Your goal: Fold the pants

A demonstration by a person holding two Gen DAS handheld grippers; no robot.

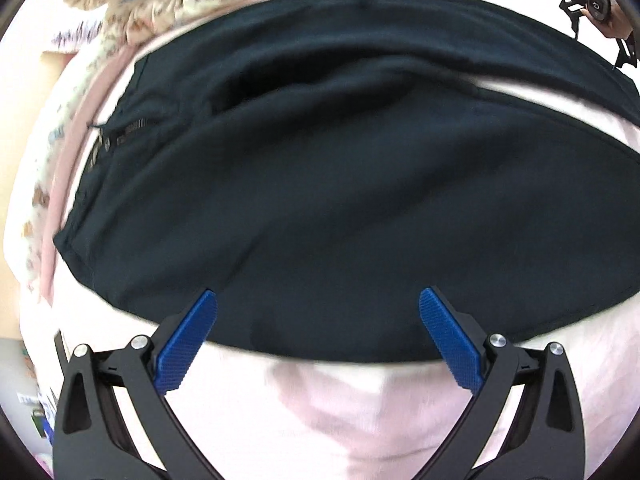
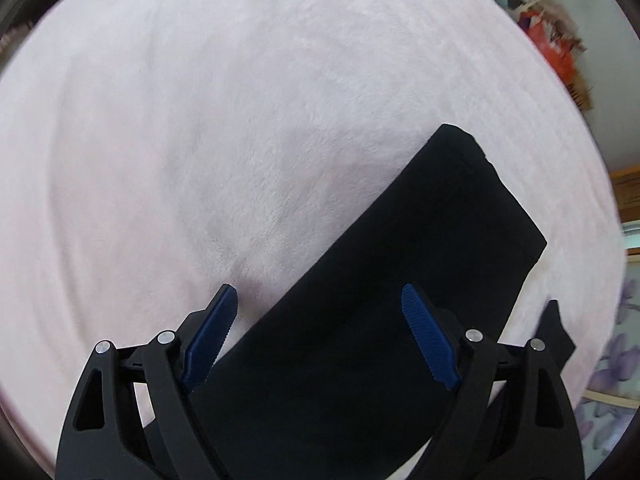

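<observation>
Black pants (image 1: 340, 200) lie spread on a pale pink blanket (image 1: 328, 420), with the zip and waist at the left of the left wrist view. My left gripper (image 1: 318, 300) hangs open over the near edge of the pants, its blue pads apart with nothing pressed between them. In the right wrist view a folded black leg end (image 2: 420, 260) runs up to the right across the blanket (image 2: 200, 120). My right gripper (image 2: 320, 294) points down above it, jaws wide, pads clear of the cloth. The other gripper, held in a hand (image 1: 596, 4), shows at the far top right.
A floral quilt (image 1: 140, 4) is bunched behind the pants at the top left. The bed's right side meets a floral sheet (image 2: 612, 360) and room clutter with a red item (image 2: 552, 44) beyond. Wide bare blanket stretches left of the leg end.
</observation>
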